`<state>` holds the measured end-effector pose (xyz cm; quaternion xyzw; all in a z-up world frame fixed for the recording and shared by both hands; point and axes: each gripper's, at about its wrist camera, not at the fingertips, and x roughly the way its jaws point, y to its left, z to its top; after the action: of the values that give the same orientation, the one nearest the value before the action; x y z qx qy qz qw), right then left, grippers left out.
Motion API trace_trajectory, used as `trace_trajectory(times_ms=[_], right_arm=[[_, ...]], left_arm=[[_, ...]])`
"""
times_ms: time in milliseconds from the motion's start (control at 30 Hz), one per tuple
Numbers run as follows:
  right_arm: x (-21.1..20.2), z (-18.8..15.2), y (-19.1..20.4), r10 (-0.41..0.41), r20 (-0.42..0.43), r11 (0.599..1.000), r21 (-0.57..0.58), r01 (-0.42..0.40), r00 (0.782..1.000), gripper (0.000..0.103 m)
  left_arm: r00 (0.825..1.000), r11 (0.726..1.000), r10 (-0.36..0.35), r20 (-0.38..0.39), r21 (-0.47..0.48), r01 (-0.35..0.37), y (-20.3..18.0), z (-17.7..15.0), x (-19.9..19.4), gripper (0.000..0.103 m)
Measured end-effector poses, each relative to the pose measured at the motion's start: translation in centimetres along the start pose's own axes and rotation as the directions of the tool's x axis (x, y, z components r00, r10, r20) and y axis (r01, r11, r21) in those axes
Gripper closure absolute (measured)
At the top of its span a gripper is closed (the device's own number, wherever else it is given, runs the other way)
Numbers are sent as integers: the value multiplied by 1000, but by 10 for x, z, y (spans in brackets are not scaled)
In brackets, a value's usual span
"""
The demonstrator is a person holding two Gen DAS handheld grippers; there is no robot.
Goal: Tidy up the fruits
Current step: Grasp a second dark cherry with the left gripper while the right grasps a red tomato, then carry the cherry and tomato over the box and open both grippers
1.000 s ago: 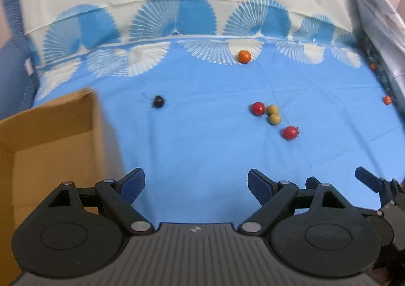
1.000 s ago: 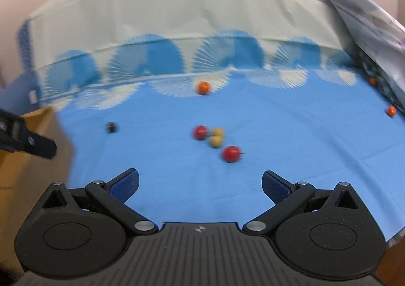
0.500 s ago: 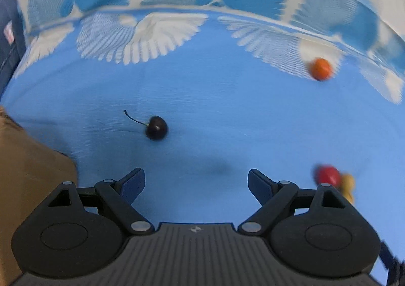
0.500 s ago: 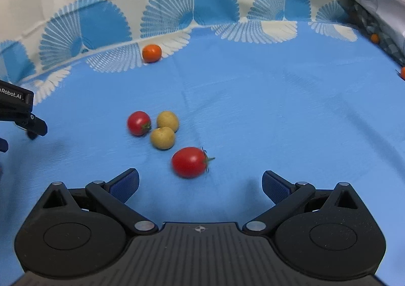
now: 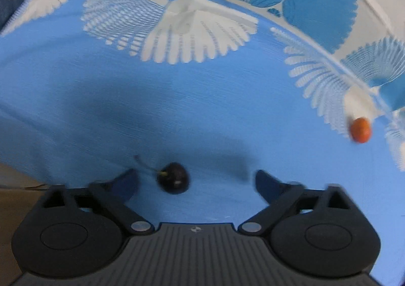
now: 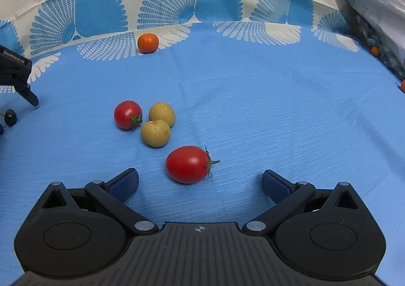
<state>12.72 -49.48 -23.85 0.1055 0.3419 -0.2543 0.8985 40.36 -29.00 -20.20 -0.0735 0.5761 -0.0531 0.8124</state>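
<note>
The dark cherry was small, round and near black, glossy, with a thin stem slanting off to its left. It lay on the blue cloth between the fingers of the left gripper, closer to the left finger than to the right, and neither pad touched it. Those jaws had just been opening and stood wide apart. Far off to the right of that gripper, near the cloth's white fan pattern, sat a small orange fruit, blurred.

In the right wrist view the same cherry showed at the far left edge, just under one black finger of the other gripper. Further right lay a round red tomato with a green calyx, touching or almost touching two dull yellow-green fruits that pressed against each other. Nearer the right gripper lay an oval red tomato, smooth and shiny, its green stem end pointing right. It rested just ahead of the gap between the fingers, slightly left of centre, clear of both pads. The right jaws stood wide apart with nothing in them.
</note>
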Motion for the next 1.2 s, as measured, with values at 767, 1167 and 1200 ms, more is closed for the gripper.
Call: trace_trajectory(times_ms=[767,1167,1200], right_arm=[[-48,6,-5,49,68,998,38,-51,997,60],[-150,3,11,171,146,984,27,-177,974,60],[-159,2,15,185,152,982,18,-190,971,60]], left_arm=[[1000,996,1,2,89,-1,-14,-29,-49,81],[982,975,-182,-41,121,186,1,-86,-158,81],[979,971,-198,-56,122,203,6,-91,-168,81]])
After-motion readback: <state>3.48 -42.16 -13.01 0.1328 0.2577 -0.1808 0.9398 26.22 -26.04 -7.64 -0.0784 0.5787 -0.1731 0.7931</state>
